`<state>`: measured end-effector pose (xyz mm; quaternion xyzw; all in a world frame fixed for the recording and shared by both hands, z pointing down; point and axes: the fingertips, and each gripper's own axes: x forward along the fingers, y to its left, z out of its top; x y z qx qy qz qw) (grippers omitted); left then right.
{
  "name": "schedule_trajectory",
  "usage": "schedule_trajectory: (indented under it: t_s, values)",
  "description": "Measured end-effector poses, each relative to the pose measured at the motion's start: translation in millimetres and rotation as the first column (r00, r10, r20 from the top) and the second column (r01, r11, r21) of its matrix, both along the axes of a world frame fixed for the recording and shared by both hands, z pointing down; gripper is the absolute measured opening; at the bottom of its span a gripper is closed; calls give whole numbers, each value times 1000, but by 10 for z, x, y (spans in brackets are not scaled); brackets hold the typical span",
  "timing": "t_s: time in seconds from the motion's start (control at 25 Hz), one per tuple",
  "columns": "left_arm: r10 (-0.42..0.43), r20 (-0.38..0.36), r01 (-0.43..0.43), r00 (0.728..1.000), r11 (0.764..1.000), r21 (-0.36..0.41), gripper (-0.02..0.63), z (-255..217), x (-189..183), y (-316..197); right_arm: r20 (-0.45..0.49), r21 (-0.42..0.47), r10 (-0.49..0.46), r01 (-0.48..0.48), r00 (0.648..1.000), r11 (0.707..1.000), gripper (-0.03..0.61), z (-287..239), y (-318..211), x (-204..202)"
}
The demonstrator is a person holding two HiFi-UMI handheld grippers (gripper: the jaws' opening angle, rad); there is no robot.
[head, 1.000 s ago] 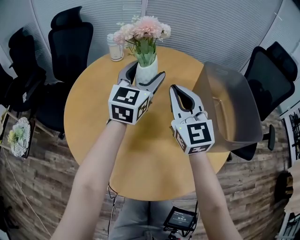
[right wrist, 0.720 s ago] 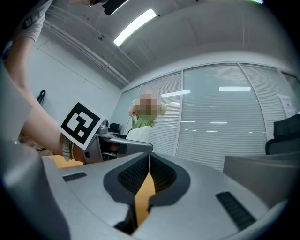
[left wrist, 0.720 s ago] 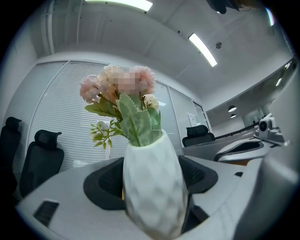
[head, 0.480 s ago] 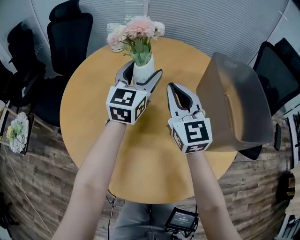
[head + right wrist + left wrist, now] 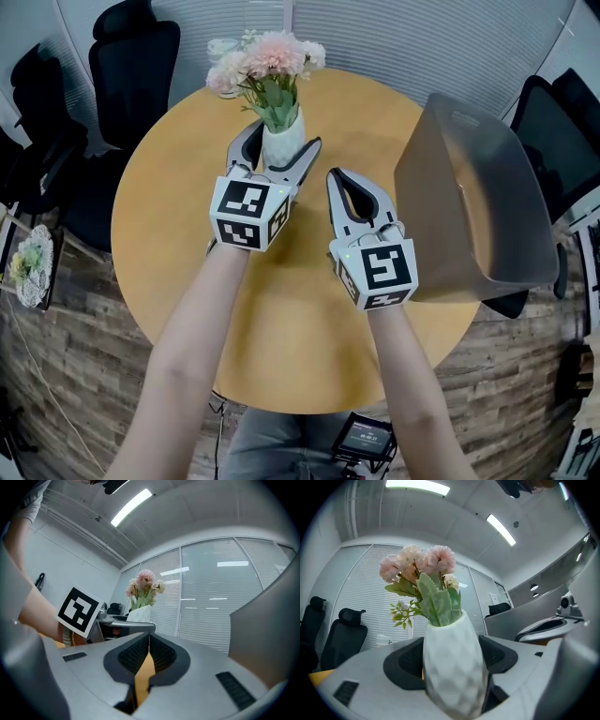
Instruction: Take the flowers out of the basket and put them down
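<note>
Round wooden table [image 5: 178, 225] fills middle of head view. Grey basket [image 5: 487, 216] at right of frame, at table's right edge, its inside showing. We hold left gripper [image 5: 283, 142] at upper centre, jaws spread wide, pads pressing both sides of white vase [image 5: 452, 667]. Right gripper [image 5: 341, 178] just right of it, jaws closed together, nothing between. Pink flowers [image 5: 267, 58] upright in vase near top of frame, outside basket
</note>
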<state>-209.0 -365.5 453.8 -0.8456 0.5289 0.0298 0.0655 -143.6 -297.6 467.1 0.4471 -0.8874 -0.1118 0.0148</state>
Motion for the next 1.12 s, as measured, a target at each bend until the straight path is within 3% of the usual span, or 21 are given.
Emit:
schedule_trajectory:
  t_s: [0.6,1.12]
  values:
    - [-8,15,8,1000,999,34,354,293,-29,2,-14,14,-8,8,1000,1000,26,244,-67,-96]
    - [-29,21,27,999,996,90,356,258,-16,72,-14,31,-15,15,1000,999,26,221,-49,-123]
